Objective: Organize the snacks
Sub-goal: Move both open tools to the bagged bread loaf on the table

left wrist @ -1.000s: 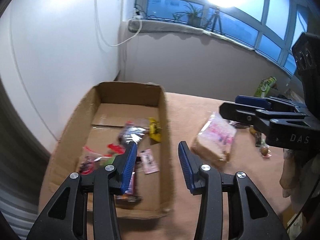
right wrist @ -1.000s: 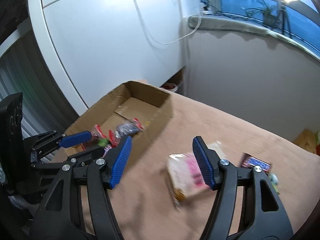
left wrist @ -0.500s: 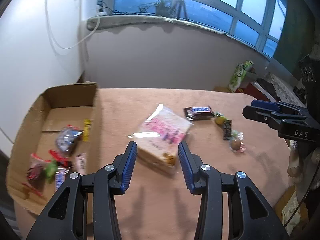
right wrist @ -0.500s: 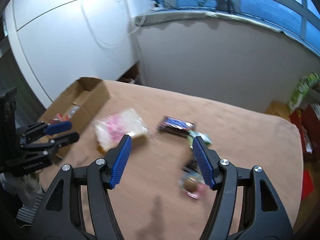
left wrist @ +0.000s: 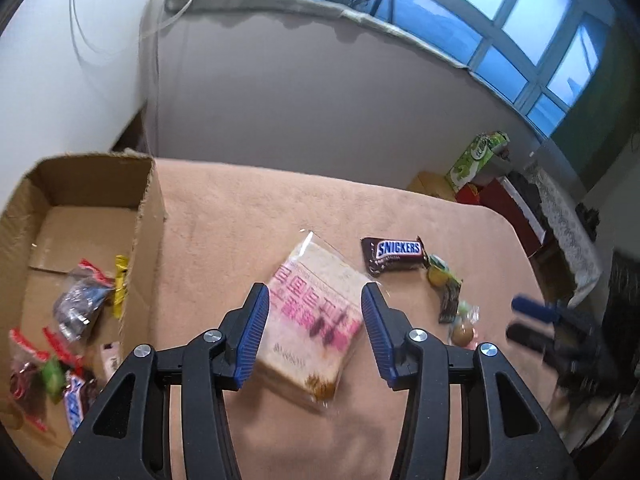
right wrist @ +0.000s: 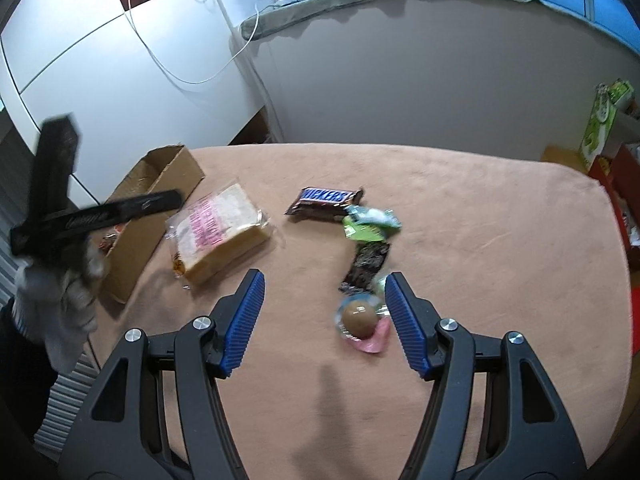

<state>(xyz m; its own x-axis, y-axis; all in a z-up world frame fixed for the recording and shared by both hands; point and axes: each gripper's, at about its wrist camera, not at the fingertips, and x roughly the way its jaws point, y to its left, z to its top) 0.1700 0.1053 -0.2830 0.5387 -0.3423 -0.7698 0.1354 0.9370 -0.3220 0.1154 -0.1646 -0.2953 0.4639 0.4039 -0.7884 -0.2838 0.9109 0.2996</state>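
Left gripper (left wrist: 312, 334) is hovering low-centre in its view, jaws parted and empty, framing the bagged bread (left wrist: 316, 320) that is lying flat on the tan table (left wrist: 248, 216). The pads are not touching the bag; the jaws have just been opening, with the loaf showing between them but unpressed. I am judging they need to spread wider still, since the loaf looks broader than the gap. Best approach: sink straight down, take the bag across its narrow sides, squeeze lightly so the slices are not crushing.

Right gripper (right wrist: 324, 316) is standing open and empty over the round brown sweet (right wrist: 358, 316) in its pink wrapper, lower centre of its view. The Snickers bar (right wrist: 324, 200) and small packets (right wrist: 370, 224) are sitting mid-frame just above it.

Cardboard box (left wrist: 150, 216) is at the left edge of the left view, already holding several snacks.

Against a second ago: the left view has swung off the box, which then filled centre frame, and onto the bread. The right view has shifted from bread and box to the small sweets.
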